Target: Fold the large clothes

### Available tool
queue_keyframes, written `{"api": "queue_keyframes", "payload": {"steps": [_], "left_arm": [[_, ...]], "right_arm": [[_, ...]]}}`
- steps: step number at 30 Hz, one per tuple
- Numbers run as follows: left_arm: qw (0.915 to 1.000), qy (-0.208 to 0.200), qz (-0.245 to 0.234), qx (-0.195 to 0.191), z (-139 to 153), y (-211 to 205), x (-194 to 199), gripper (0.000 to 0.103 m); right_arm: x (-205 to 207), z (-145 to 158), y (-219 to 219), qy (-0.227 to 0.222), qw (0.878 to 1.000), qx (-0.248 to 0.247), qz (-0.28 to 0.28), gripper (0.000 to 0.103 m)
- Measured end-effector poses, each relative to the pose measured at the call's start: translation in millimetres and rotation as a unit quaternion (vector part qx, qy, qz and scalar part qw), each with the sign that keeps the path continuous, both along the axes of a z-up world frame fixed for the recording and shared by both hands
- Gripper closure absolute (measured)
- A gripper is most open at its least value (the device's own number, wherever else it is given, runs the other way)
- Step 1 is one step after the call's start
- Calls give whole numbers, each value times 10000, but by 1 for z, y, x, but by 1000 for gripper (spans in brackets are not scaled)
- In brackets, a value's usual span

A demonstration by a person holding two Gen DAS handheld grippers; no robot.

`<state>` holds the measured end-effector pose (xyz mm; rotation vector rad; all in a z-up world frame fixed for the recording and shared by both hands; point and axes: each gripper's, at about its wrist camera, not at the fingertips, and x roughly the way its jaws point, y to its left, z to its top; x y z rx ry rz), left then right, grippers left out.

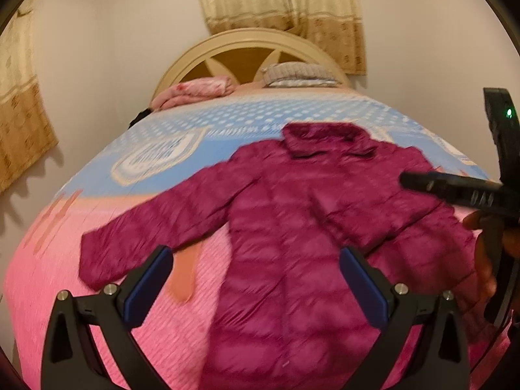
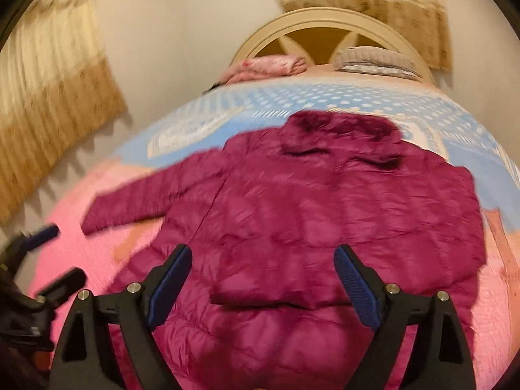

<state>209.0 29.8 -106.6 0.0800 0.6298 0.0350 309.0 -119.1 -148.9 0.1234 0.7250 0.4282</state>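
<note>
A magenta puffer jacket [image 1: 292,227] [image 2: 325,211] lies flat on the bed, collar toward the headboard. Its one sleeve [image 1: 156,224] stretches out to the left. The other sleeve is folded across the body, its cuff edge [image 2: 260,302] lying near the middle. My left gripper [image 1: 256,260] is open above the jacket's lower left part, with nothing between its blue pads. It also shows at the left edge of the right wrist view, left gripper [image 2: 70,251]. My right gripper [image 2: 263,256] stands open over the folded sleeve and holds nothing. One of its fingers [image 1: 432,185] reaches in from the right.
The bed cover [image 1: 97,292] is pink near me and blue with white dots farther off. A pink pillow [image 1: 198,89] and a grey one [image 1: 299,73] lie against the cream headboard [image 1: 247,37]. Curtains hang behind and on the left wall. A hand [image 1: 484,260] holds the right gripper.
</note>
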Motion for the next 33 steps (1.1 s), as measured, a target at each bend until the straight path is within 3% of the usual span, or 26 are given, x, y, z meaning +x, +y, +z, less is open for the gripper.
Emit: {"api": "queue_keyframes", "payload": {"steps": [5, 7, 8, 9, 13, 17, 21, 24, 28, 33], "left_arm": [[9983, -323, -473, 81, 10, -48, 24, 0], [9973, -383, -615, 113, 8, -64, 39, 0], [9968, -458, -627, 180, 4, -74, 50, 0], [9966, -485, -623, 237, 1, -80, 58, 0], [9965, -302, -496, 604, -28, -105, 99, 0], [9951, 357, -266, 886, -69, -108, 130, 0], [9947, 843, -209, 544, -90, -93, 140, 0], [9946, 981, -190, 274, -94, -86, 142, 0], [9947, 1019, -118, -15, -96, -79, 140, 0], [9989, 373, 287, -92, -68, -69, 120, 0]], "right_arm": [[11, 15, -67, -34, 9956, 447, -823, 14], [22, 12, -83, 11, 9926, 117, -1209, 29], [30, 8, -89, 103, 9911, -52, -1329, 49], [43, 2, -98, 229, 9881, -180, -1510, 60], [86, -17, -134, 306, 9742, -316, -2212, 63], [122, -35, -142, 466, 9721, -431, -2256, 63], [139, -63, -119, 702, 9774, -798, -1828, 63], [145, -84, -119, 968, 9772, -695, -1760, 63], [141, -95, -121, 997, 9783, -684, -1680, 63], [141, -99, -119, 903, 9788, -807, -1653, 62]]}}
